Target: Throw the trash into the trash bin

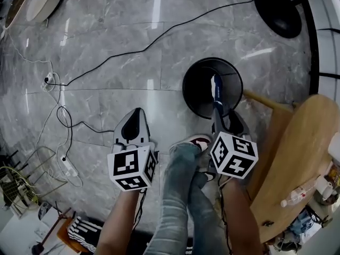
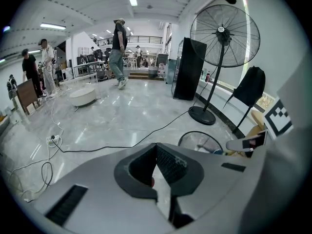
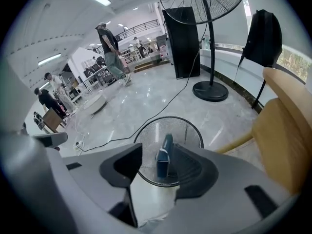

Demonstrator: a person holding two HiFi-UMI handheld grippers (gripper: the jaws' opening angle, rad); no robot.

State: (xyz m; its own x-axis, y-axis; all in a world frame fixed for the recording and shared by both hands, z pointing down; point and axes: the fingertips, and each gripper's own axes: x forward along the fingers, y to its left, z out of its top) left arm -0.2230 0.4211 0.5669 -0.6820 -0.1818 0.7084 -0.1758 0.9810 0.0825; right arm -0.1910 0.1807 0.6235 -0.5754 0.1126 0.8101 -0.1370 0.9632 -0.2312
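Note:
The black mesh trash bin [image 1: 191, 97] stands on the grey floor just ahead of me; it also shows in the left gripper view [image 2: 195, 140]. My right gripper [image 1: 219, 113] hangs over the bin's near rim. In the right gripper view its jaws [image 3: 158, 151] stand apart over the bin [image 3: 146, 133]. A flat blue box [image 3: 163, 155] stands on edge between them, leaning on the right-hand pad and clear of the left one. The head view shows this blue box [image 1: 215, 89] above the bin's opening. My left gripper [image 1: 139, 110] is left of the bin, its tips [image 2: 156, 145] together with nothing held.
A person's jeans-clad legs [image 1: 180, 195] and a shoe [image 1: 196, 141] are between the grippers. A wooden chair [image 1: 303, 153] crowds the right side. A fan's round base [image 1: 277, 10] stands beyond the bin. A black cable [image 1: 133, 52] and a power strip [image 1: 68, 166] lie left.

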